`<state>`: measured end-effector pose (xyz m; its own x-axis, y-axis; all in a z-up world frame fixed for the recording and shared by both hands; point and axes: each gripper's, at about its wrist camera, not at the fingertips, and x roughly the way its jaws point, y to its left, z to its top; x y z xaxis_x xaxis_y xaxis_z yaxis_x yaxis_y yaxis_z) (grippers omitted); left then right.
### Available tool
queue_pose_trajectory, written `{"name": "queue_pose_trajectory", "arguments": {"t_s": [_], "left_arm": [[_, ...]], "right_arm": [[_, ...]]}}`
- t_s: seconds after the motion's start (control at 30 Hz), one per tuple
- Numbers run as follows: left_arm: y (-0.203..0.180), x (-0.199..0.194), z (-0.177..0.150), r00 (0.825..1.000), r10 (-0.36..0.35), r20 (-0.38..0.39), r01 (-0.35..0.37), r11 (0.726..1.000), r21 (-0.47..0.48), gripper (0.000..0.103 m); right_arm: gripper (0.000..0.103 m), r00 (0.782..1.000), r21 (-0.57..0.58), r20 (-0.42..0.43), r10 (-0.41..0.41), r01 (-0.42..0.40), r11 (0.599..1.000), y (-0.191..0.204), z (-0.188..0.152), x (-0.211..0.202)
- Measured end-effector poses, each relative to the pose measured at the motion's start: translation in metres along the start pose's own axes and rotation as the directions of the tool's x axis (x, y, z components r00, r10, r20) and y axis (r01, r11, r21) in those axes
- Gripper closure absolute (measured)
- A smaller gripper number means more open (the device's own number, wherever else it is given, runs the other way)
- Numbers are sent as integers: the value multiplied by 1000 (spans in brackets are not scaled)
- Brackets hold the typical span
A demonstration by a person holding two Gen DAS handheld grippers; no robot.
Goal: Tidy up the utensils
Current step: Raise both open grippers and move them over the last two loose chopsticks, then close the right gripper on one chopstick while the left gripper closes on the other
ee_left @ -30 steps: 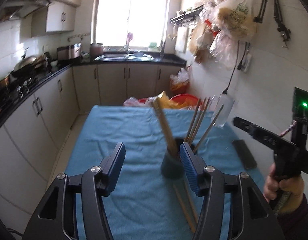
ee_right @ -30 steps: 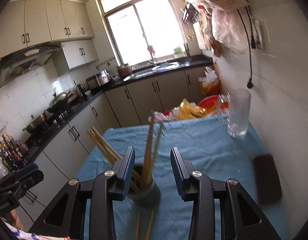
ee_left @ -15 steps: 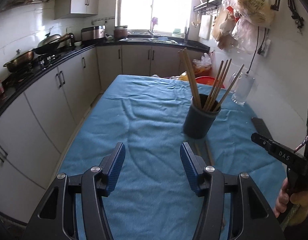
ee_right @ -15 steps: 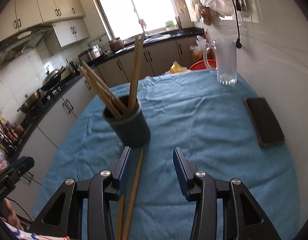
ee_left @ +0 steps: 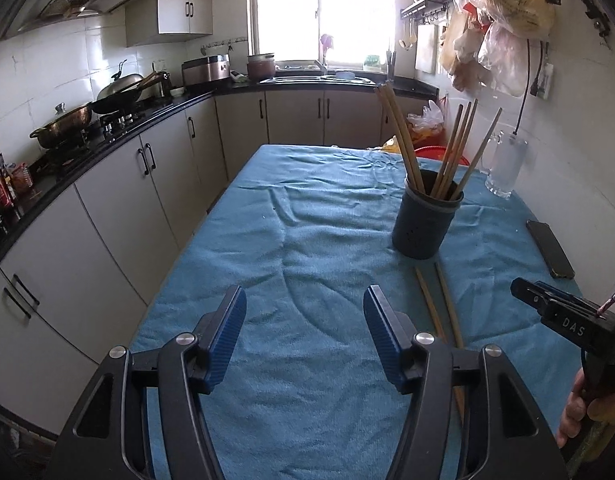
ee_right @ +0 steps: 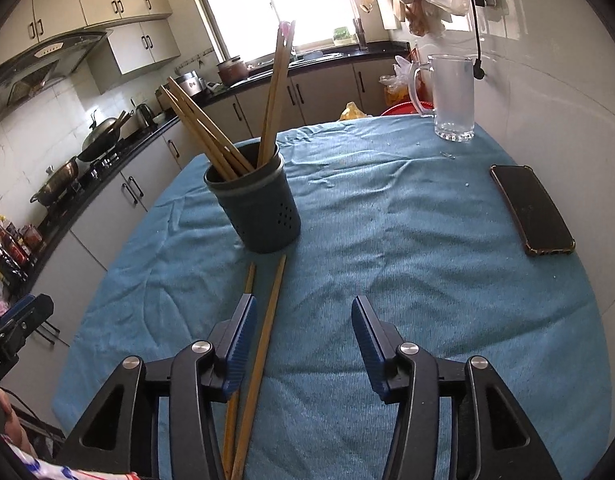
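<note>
Both of my grippers have pulled back from the holder since a second ago, when it stood between my right jaws and just ahead of my left ones; now it stands clear of both. Going left to right, my left gripper [ee_left: 305, 344] hangs over the blue cloth [ee_left: 307, 240] with its jaws spread wide and nothing between them. To its right, two loose chopsticks [ee_left: 439, 304] lie side by side on the cloth, their far tips just short of the dark utensil holder [ee_left: 425, 224], which stands upright with several chopsticks leaning out of it. My right gripper [ee_right: 301, 340] also has its jaws spread and grips nothing; the loose pair [ee_right: 267, 320] runs beside and under its left finger. Further right, a clear glass mug [ee_right: 451, 96] stands near the wall and a black phone [ee_right: 531, 210] lies flat on the cloth.
</note>
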<state>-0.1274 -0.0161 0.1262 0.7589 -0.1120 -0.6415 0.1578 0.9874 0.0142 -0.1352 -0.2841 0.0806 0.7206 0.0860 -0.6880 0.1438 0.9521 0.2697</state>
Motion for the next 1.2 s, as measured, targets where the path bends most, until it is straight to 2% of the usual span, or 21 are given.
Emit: {"name": "queue_pose_trajectory", "arguments": {"t_s": [0.33,0.6,0.7,0.87,1.0,1.2], "left_arm": [[0,10,-4,999,-11,-34,11,1000,-12,43],[12,26,-8,994,-53,-91,45,995,-85,43],[12,32,-11,993,-51,-105,43,996,-84,43],[9,43,-14,990,-59,-131,49,995,-85,43],[6,49,-14,986,-71,-150,59,995,-79,43],[-18,66,-12,969,-141,-202,135,990,-42,43]], "right_arm": [[49,999,-10,-31,-18,18,1000,-1,-6,11],[49,994,-111,-103,-27,15,994,22,-16,40],[59,991,-155,-128,-32,12,988,32,-16,57],[69,982,-193,-182,-55,20,981,45,-7,91],[91,976,-208,-202,-84,42,977,45,-1,106],[93,968,-189,-234,-95,51,981,19,-3,91]]}}
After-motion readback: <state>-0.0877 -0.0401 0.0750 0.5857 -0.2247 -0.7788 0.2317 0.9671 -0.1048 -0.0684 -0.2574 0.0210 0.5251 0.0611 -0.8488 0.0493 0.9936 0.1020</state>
